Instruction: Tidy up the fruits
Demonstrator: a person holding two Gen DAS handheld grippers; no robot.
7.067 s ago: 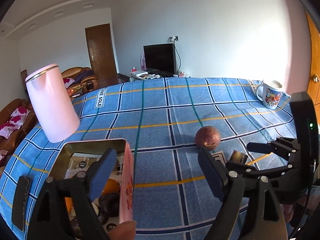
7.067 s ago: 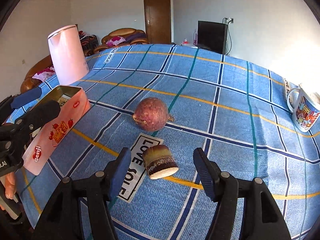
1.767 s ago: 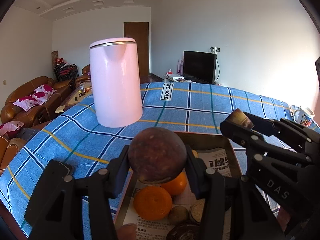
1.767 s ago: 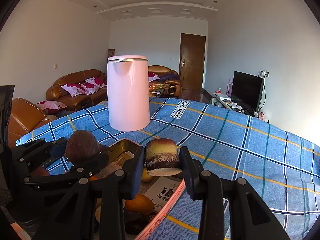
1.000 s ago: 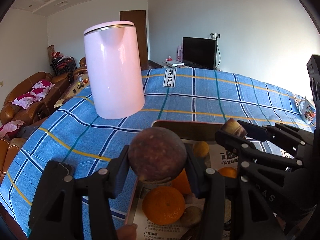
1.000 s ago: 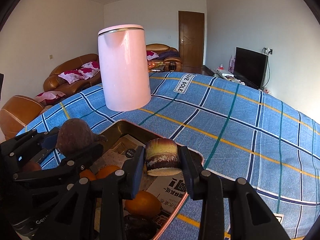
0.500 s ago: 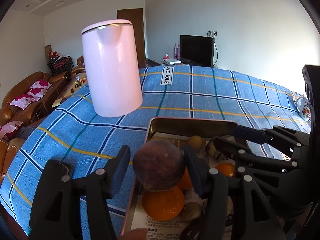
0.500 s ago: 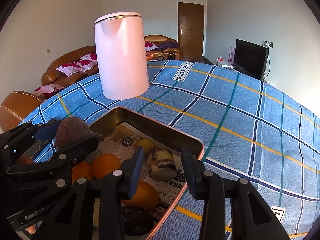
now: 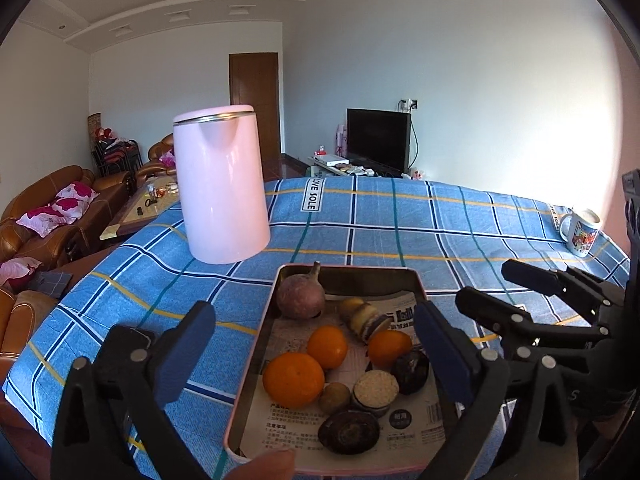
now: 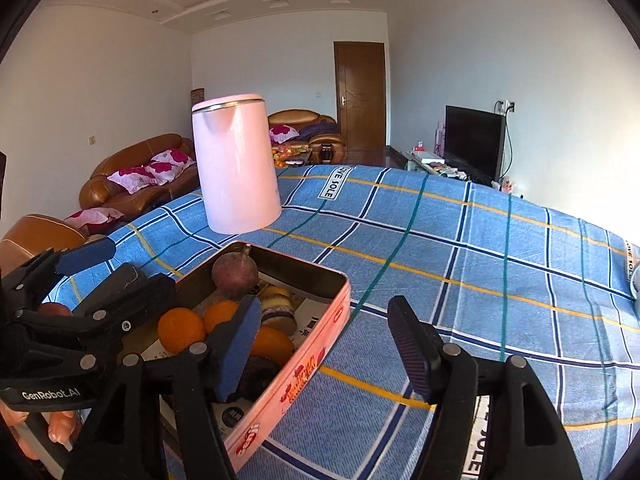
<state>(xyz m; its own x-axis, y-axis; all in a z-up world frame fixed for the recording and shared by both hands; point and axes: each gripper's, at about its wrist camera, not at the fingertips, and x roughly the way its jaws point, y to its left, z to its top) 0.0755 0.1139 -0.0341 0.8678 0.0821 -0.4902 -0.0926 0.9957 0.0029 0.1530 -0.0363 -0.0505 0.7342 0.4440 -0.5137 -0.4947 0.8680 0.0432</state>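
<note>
Left gripper (image 9: 312, 344): jaws opening, blue pads spread wide, nothing between them; hovers over near end of tin (image 9: 256, 344).
Right gripper (image 10: 320, 344): jaws opening, nothing clamped; left pad over tin's right wall, right pad over the tablecloth (image 10: 460, 264).

Tin: rectangular metal box, pink outer wall with printed strawberries, lined with printed paper; sits on table at near-left area, pink electric kettle (image 9: 222, 184) standing upright at 11 o'clock from it, apart.

Contents, left wrist view:
- Round reddish-brown fruit with stem (image 9: 301, 296), far-left corner, 12 o'clock position in tin, resting against the far wall.
- Cut banded piece, brown-purple with pale face (image 9: 366, 318), at 3 o'clock of the round fruit, just beside it.
- Three oranges: large (image 9: 293, 379) at 8 o'clock, medium (image 9: 327, 346) centre, third (image 9: 389, 347) at 3 o'clock, touching the cut piece.
- Small brownish fruit (image 9: 334, 398), cylindrical piece with pale grainy top (image 9: 376, 394), dark round item (image 9: 410, 366), dark flat-topped item (image 9: 349, 433) at 6 o'clock; exact kinds cannot be told.

Fingertip (image 9: 264, 466) at near rim of tin, 6 o'clock edge of frame.
Mug (image 9: 580, 230) with colourful print at far-right table edge, 2 o'clock, well apart from tin.
Background: television (image 9: 378, 140), brown door (image 9: 254, 100), brown sofas (image 10: 136, 176).
</note>
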